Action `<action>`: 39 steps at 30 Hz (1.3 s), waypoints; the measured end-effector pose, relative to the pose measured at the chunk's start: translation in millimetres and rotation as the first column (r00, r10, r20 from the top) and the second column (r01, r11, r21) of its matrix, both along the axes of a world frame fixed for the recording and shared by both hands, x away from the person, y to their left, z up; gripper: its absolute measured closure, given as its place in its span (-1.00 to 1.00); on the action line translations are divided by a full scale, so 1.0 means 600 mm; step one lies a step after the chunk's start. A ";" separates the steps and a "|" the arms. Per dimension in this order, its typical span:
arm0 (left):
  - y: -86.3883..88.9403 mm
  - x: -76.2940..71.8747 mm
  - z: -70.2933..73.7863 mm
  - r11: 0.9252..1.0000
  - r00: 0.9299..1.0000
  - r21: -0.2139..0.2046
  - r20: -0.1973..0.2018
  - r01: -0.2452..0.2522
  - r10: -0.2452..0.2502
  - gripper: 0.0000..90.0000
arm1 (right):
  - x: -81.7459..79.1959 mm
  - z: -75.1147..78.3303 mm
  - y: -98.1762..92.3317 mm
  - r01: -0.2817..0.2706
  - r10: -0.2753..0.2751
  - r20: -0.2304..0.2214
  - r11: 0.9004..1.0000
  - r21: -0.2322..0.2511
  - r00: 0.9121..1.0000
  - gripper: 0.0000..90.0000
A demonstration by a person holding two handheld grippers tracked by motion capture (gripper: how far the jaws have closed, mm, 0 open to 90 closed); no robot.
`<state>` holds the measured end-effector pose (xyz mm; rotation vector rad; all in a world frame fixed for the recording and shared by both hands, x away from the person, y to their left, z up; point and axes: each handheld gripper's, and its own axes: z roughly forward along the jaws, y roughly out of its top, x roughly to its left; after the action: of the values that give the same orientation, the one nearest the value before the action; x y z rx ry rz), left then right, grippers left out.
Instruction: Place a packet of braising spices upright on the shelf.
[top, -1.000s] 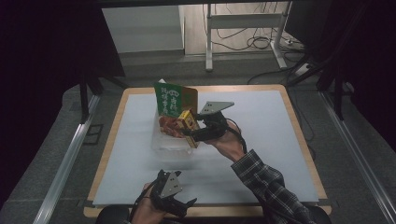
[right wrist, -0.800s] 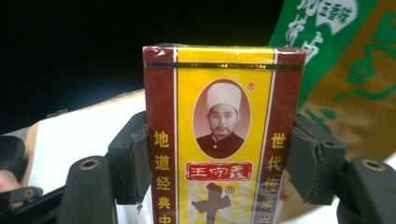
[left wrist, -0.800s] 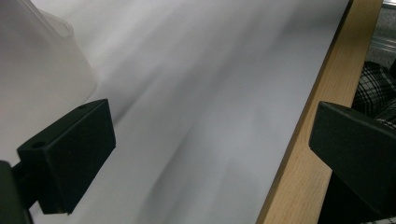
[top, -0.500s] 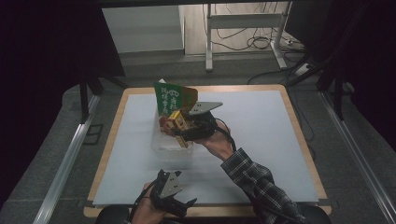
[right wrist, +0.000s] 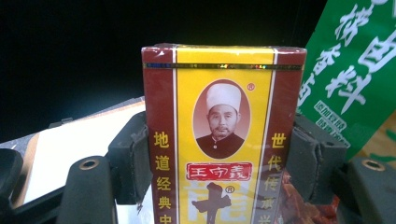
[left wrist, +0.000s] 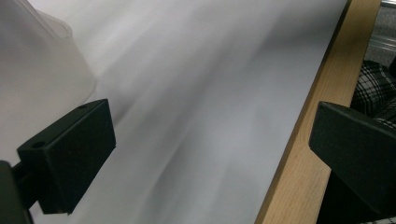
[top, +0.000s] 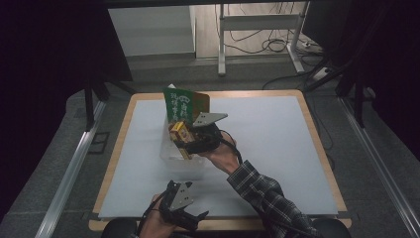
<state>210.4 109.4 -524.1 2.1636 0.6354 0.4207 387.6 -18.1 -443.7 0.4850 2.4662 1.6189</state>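
Between the pads of the right hand-held gripper (right wrist: 219, 158) sits a yellow and dark-red box (right wrist: 223, 135), clamped on both narrow sides and standing upright in the right gripper view; from the high view the same box (top: 181, 135) is held just above the clear plastic bin (top: 184, 157) near the middle of the tabletop (top: 277, 148). Its front carries an oval portrait, a registered-trademark mark, a red label with yellow characters, and columns of Chinese characters down both red side bands, 地道经典 readable on the left. Just behind and to the right stands a green packet (right wrist: 357, 70) printed with large white Chinese characters that include 香料; in the high view this packet (top: 179, 105) rises upright at the far side of the bin, close to the box. Something red and crinkled (right wrist: 303, 205) lies low in the bin under the box. Around the bin the white mat lies bare, with wide room to the right and toward the far wooden edge. The left hand-held gripper (top: 184, 217) rests at the near edge of the tabletop, well apart from the bin, its jaws spread wide with nothing between them; its own view looks across white mat (left wrist: 201, 116) to the wooden rim (left wrist: 308, 140), with a corner of the bin (left wrist: 42, 60) at upper left and a plaid sleeve (left wrist: 373, 93) beyond the rim.
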 end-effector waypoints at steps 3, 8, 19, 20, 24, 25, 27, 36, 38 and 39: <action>0.000 0.000 0.000 1.000 1.000 0.001 -0.001 0.000 0.000 -0.99 | -0.001 -0.010 0.000 0.010 -0.010 -0.006 1.000 -0.009 1.000 -0.29; -0.001 -0.001 0.000 1.000 1.000 0.003 0.000 0.001 -0.001 -0.99 | -0.002 -0.028 -0.005 0.024 -0.024 -0.015 0.999 -0.028 1.000 -0.29; -0.003 -0.001 -0.001 1.000 1.000 0.013 -0.001 0.007 -0.007 -0.99 | -0.009 -0.056 -0.019 0.047 -0.049 -0.023 0.994 -0.096 0.999 -0.28; -0.003 -0.001 -0.001 1.000 1.000 0.013 -0.001 0.008 -0.008 -0.99 | -0.009 -0.058 -0.020 0.051 -0.054 -0.027 0.994 -0.095 0.998 -0.28; -0.004 -0.001 -0.001 1.000 1.000 0.013 0.000 0.008 -0.008 -0.99 | -0.009 -0.065 -0.021 0.056 -0.060 -0.034 0.993 -0.105 0.998 -0.27; -0.004 -0.001 -0.001 1.000 1.000 0.013 0.000 0.008 -0.008 -0.99 | -0.010 -0.066 -0.021 0.056 -0.059 -0.030 0.993 -0.108 0.998 -0.27; -0.004 -0.001 -0.001 1.000 1.000 0.014 0.001 0.008 -0.008 -0.99 | -0.010 -0.065 -0.020 0.054 -0.058 -0.032 0.991 -0.120 0.998 -0.28; -0.003 0.000 -0.001 1.000 1.000 0.010 0.001 0.003 -0.003 -0.99 | -0.009 -0.056 -0.016 0.050 -0.058 -0.044 0.985 -0.167 0.997 -0.39; -0.003 0.000 -0.001 1.000 1.000 0.011 0.001 0.003 -0.003 -0.99 | -0.011 -0.054 -0.017 0.046 -0.053 -0.034 0.983 -0.176 0.998 -0.46; -0.003 0.000 -0.001 1.000 1.000 0.011 0.002 0.003 -0.003 -0.99 | -0.011 -0.053 -0.018 0.045 -0.051 -0.030 0.983 -0.178 0.998 -0.47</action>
<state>210.3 107.5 -524.9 2.1744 0.6304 0.4253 380.8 -28.6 -475.2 0.5460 2.5720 1.3683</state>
